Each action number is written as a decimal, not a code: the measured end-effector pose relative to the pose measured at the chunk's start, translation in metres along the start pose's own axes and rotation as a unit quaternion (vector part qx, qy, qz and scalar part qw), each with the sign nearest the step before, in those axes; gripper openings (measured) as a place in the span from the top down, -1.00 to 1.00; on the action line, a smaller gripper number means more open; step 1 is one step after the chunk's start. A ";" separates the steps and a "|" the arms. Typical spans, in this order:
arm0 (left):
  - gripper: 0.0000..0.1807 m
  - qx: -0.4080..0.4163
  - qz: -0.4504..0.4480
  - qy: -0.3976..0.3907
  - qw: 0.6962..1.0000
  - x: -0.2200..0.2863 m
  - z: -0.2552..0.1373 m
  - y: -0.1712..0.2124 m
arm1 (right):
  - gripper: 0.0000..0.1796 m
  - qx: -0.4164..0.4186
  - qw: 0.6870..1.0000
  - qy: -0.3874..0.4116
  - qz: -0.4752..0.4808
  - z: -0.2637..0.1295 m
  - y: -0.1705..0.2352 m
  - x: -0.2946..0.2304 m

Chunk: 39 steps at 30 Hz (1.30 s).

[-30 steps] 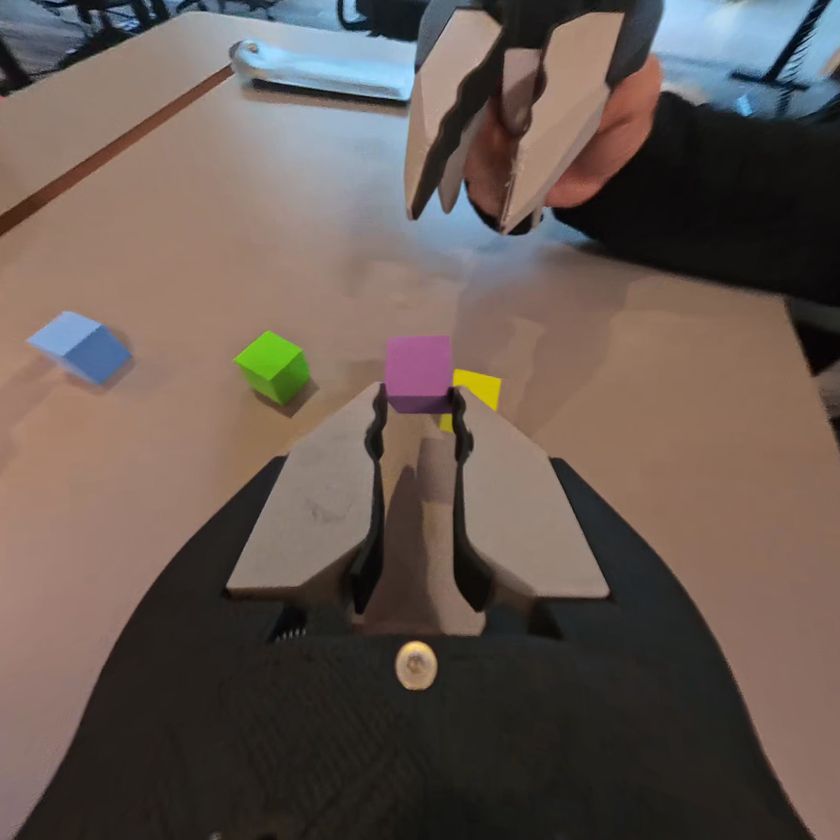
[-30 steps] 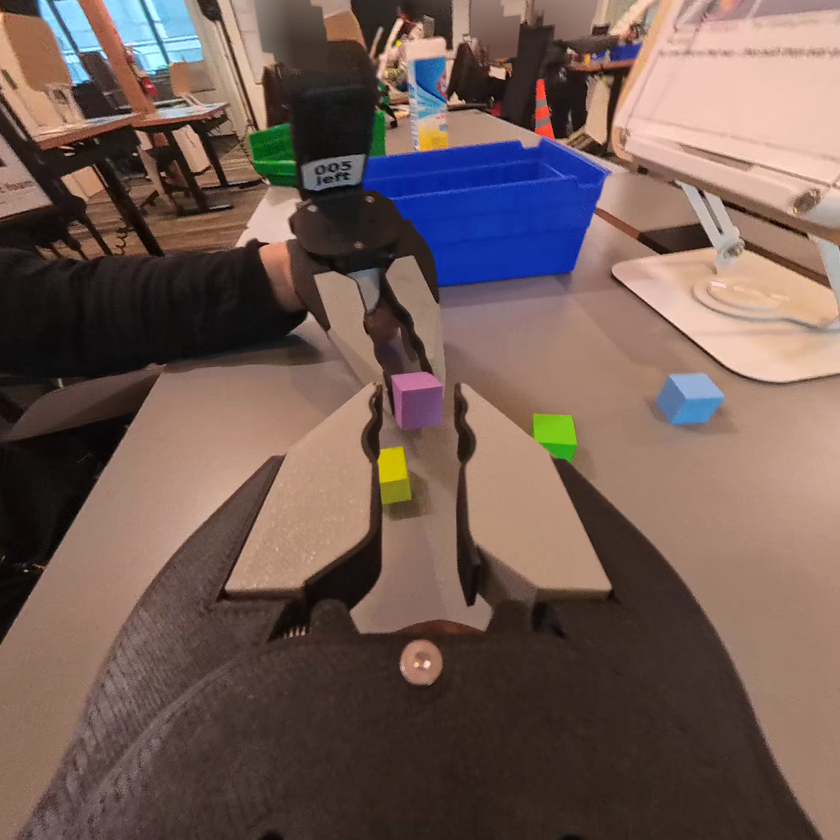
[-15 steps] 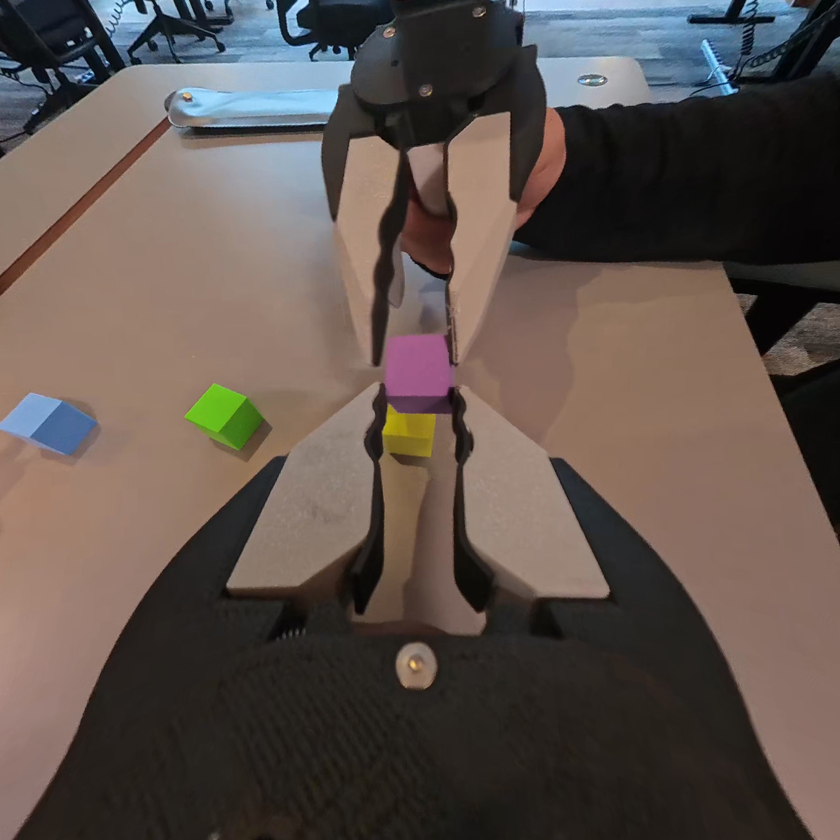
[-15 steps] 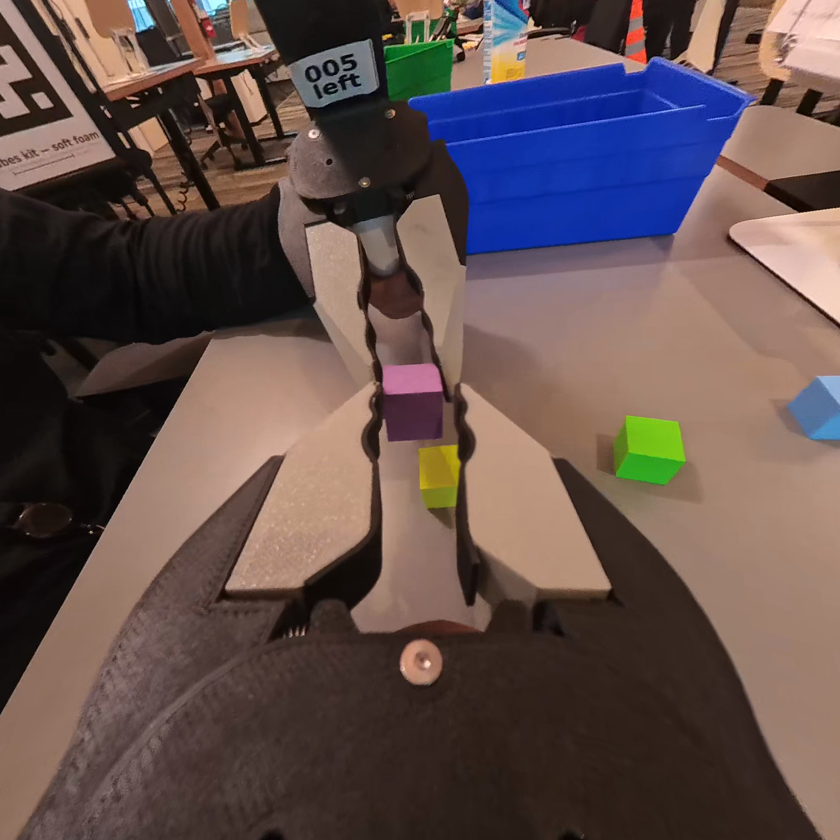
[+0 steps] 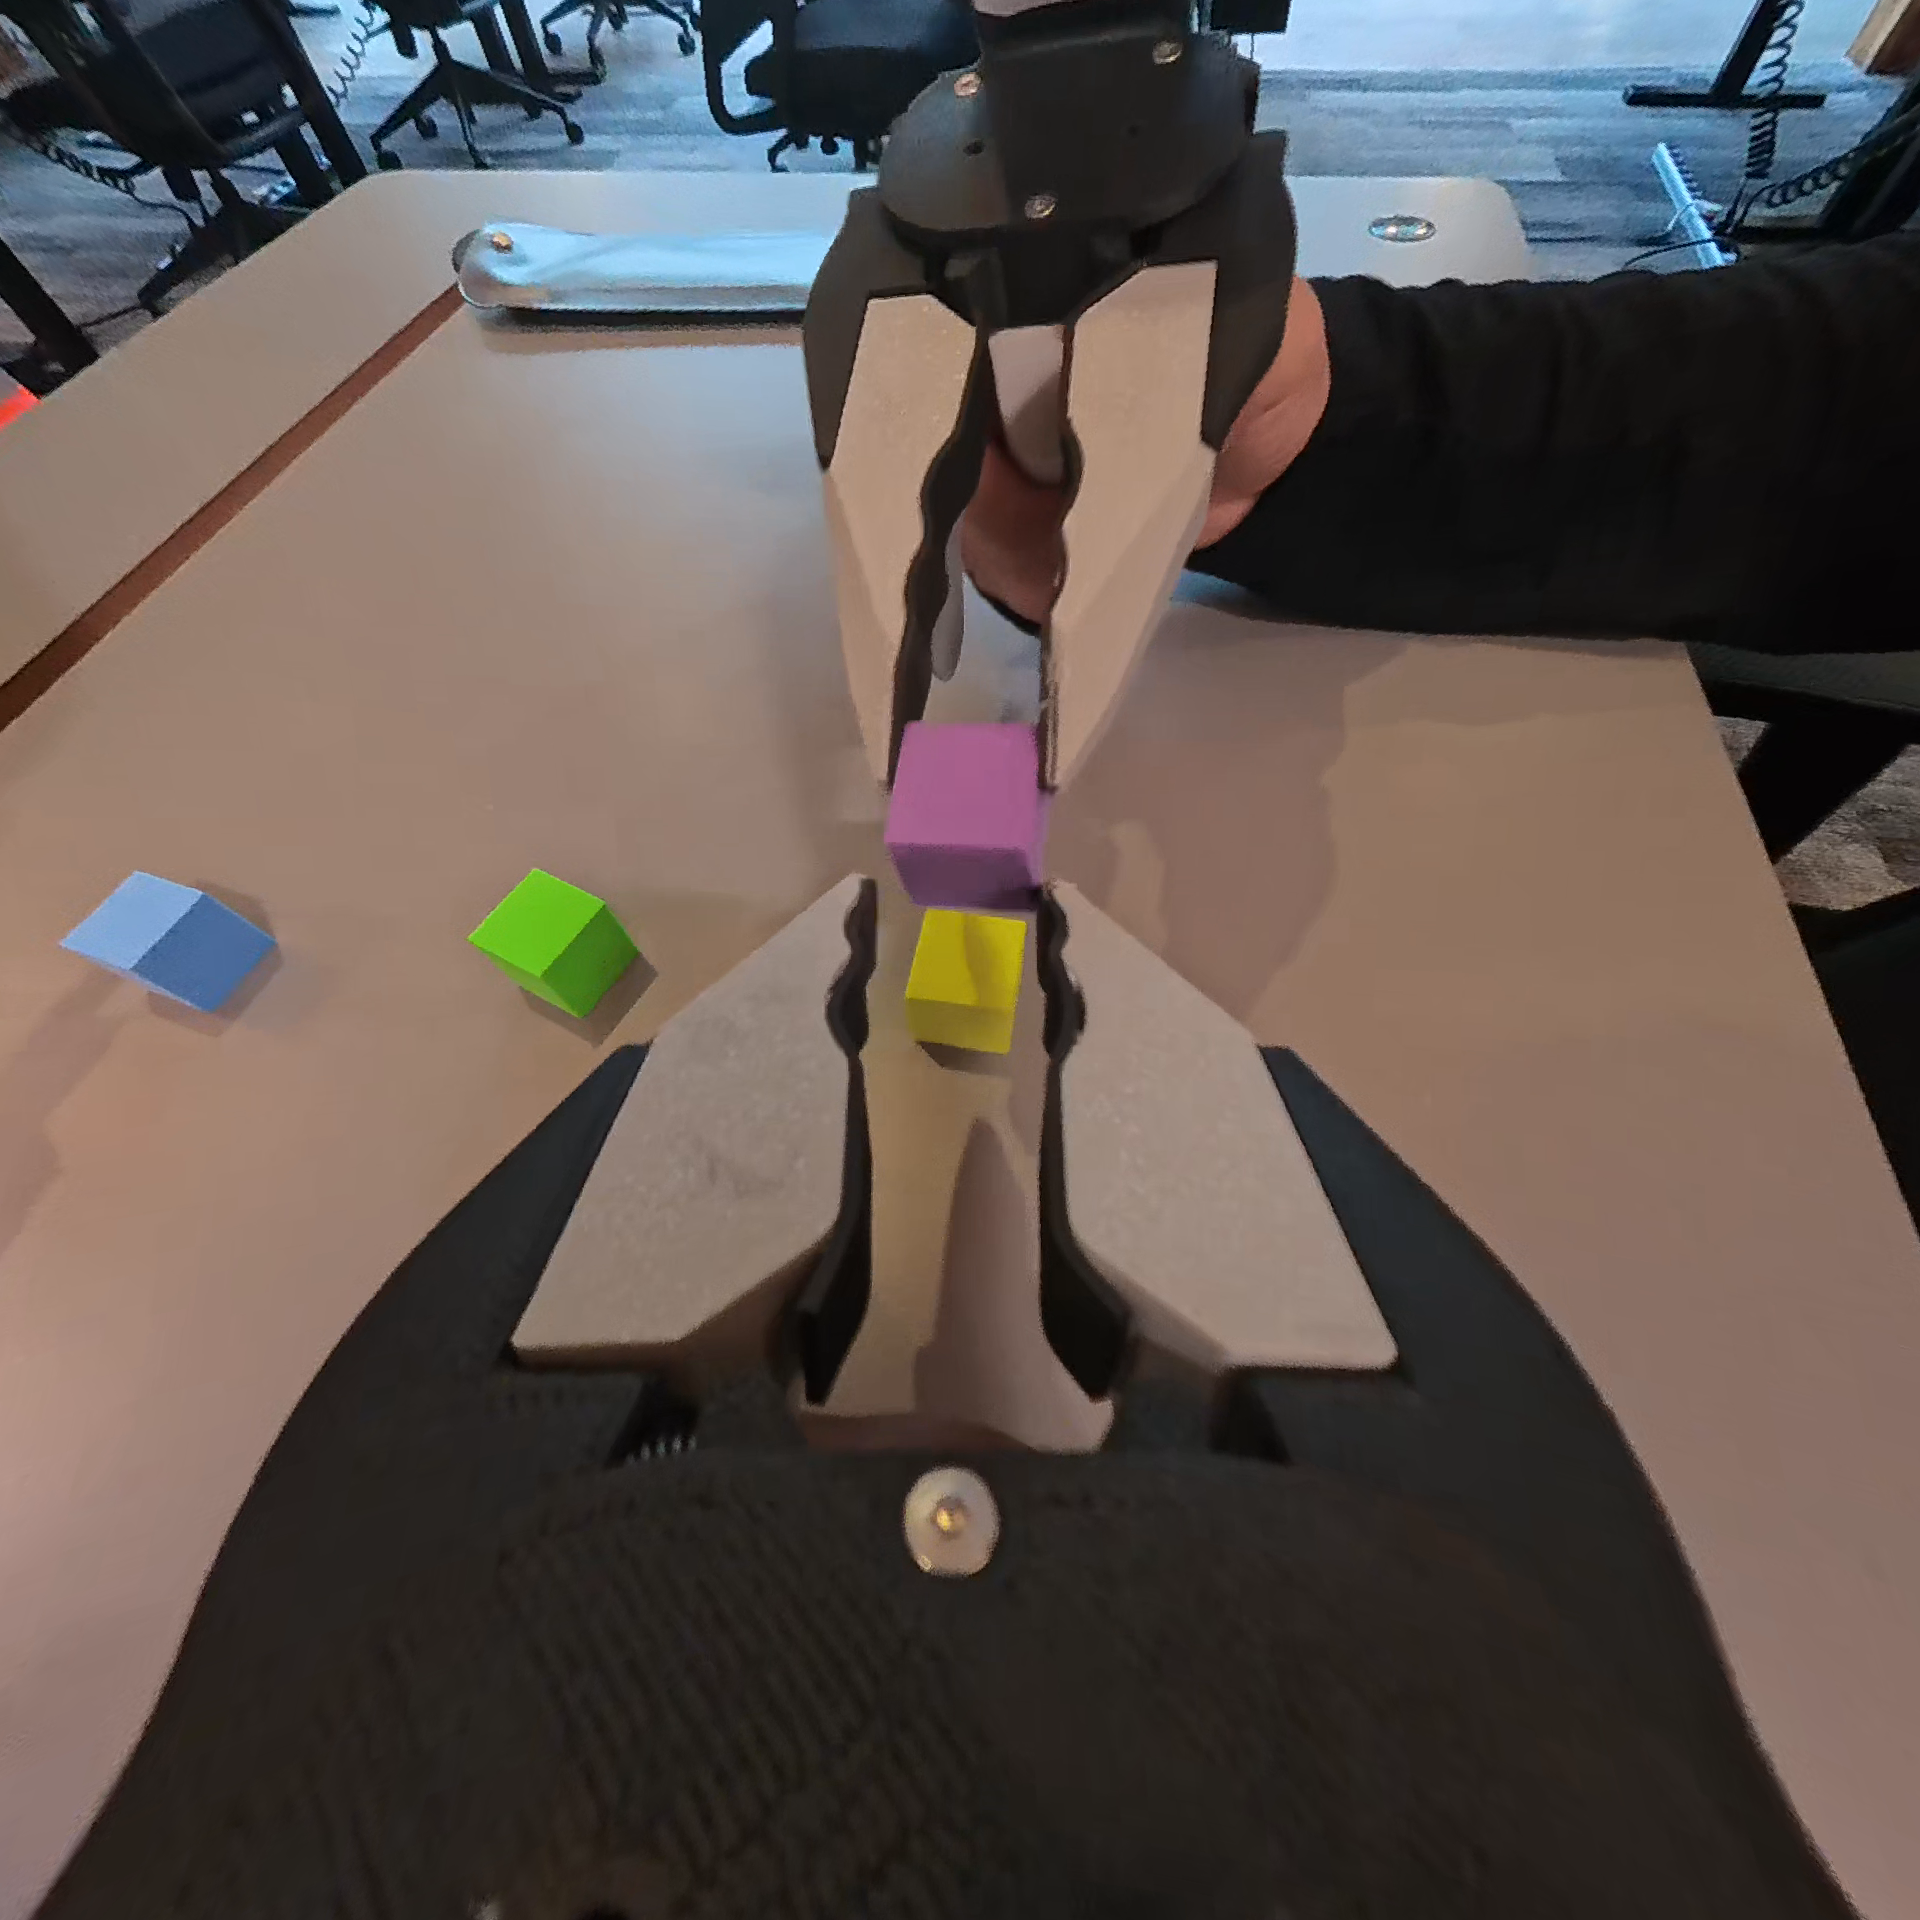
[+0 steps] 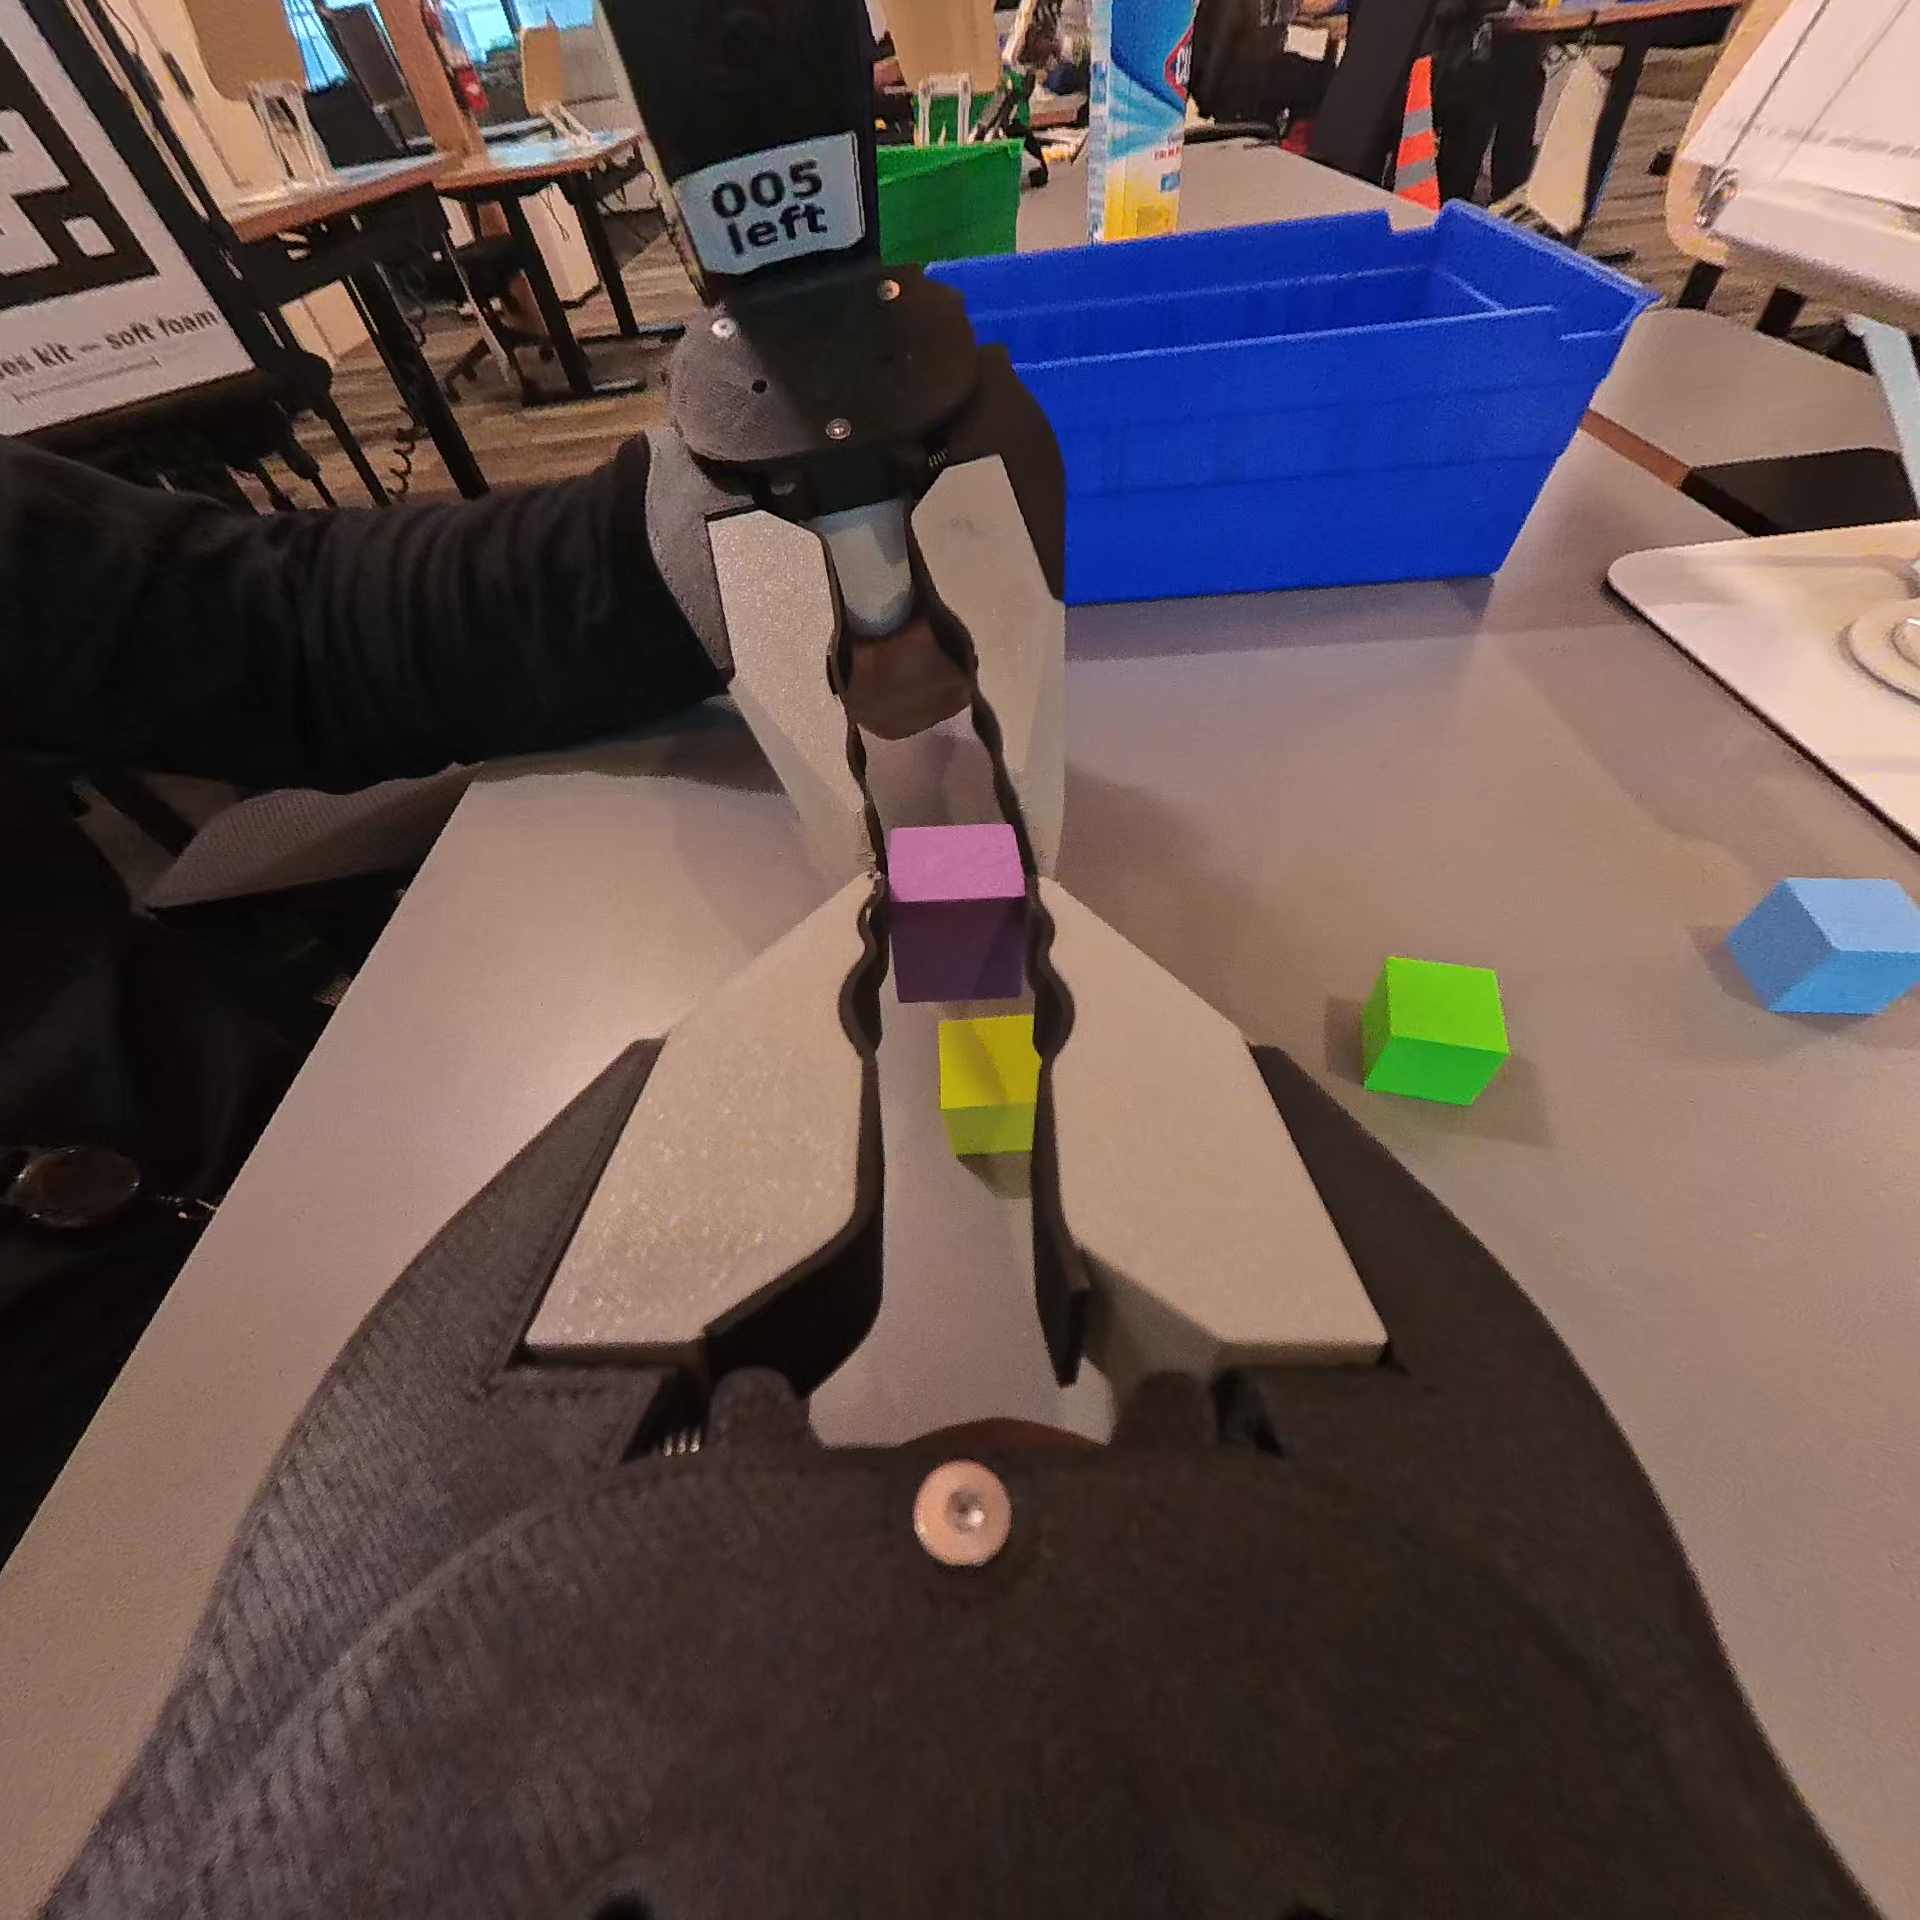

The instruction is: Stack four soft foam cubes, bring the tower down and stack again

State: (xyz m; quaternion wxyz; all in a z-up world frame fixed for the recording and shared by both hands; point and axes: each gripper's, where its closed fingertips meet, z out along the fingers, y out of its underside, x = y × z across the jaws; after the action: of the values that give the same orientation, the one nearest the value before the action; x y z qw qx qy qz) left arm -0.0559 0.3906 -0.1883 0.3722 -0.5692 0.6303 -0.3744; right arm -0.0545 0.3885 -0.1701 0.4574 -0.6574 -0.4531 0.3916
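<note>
Left gripper [image 5: 956, 906] pinches the purple cube [image 5: 966, 816] at its tips, in the air just above the yellow cube [image 5: 964, 977] on the table [image 5: 520, 623], while the right gripper [image 6: 956, 914], narrow, flanks the same cube, grip unclear; green cube [image 5: 551, 940] and blue cube [image 5: 171, 940] lie apart.
</note>
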 end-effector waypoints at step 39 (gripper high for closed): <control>0.81 -0.033 -0.052 -0.032 0.998 -0.013 0.004 0.016 | 0.74 -0.044 0.999 0.014 -0.012 0.008 0.027 0.010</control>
State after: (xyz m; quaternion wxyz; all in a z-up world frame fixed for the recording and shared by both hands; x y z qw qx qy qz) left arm -0.0587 0.4049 -0.2035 0.3534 -0.6247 0.5998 -0.3537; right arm -0.0527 0.3958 -0.1993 0.4388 -0.6768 -0.4714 0.3567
